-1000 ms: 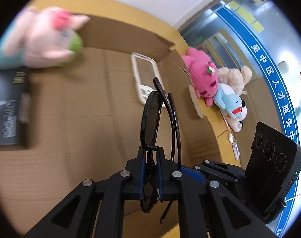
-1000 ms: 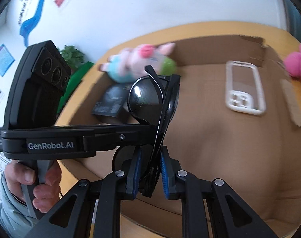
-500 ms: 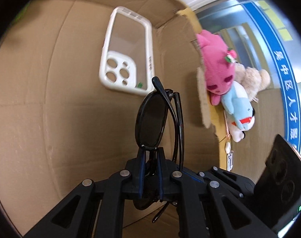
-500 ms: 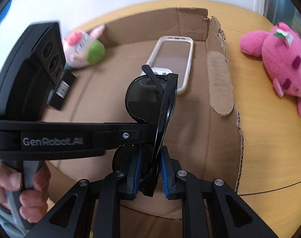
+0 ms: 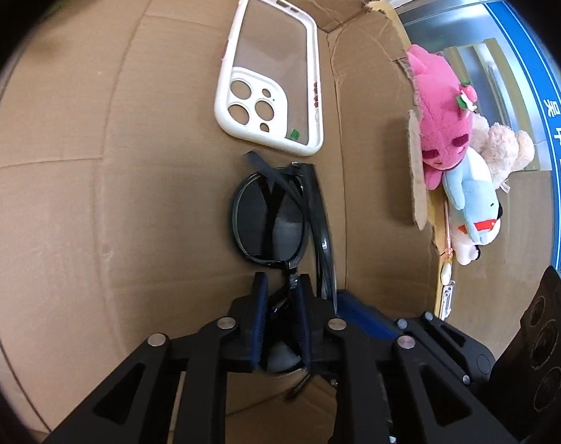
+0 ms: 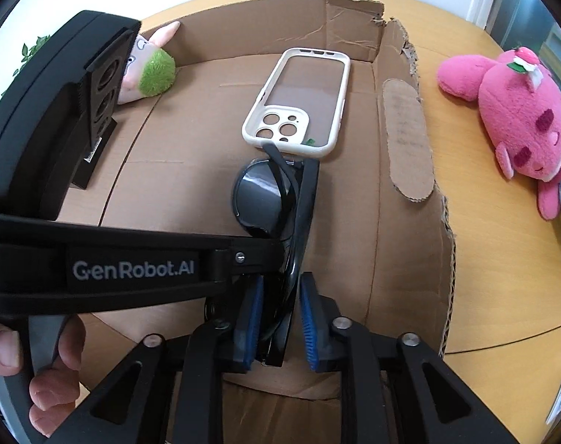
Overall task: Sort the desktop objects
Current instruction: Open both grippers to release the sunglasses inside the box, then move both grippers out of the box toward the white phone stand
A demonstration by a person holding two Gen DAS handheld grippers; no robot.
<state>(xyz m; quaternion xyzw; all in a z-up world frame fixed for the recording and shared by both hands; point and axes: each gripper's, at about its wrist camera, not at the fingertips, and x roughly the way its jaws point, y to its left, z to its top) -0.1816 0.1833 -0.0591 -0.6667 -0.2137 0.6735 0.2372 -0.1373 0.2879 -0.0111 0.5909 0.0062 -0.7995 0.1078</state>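
Note:
Folded black sunglasses (image 5: 269,222) lie on the floor of an open cardboard box (image 5: 95,148), just in front of a white phone case (image 5: 269,77). My left gripper (image 5: 282,314) straddles the bridge of the glasses; its jaws are opening, with a gap at the left pad. In the right wrist view the same sunglasses (image 6: 265,199) stand between the blue pads (image 6: 252,318) of my right gripper (image 6: 280,318). Those jaws are opening too, with daylight on both sides of the frame. The left tool's black finger (image 6: 132,270) crosses in from the left.
A pink plush (image 6: 513,111) and a pale blue one (image 5: 469,199) lie on the wooden table (image 6: 502,277) right of the box wall (image 6: 402,222). Inside the box sit a pig plush with a green patch (image 6: 151,70) and a black carton (image 6: 95,148). A hand (image 6: 47,370) grips the left tool.
Both grippers sank into the box with the sunglasses, stopping by the phone case. The pads of both have since spread apart, and the glasses have tipped down onto the cardboard.

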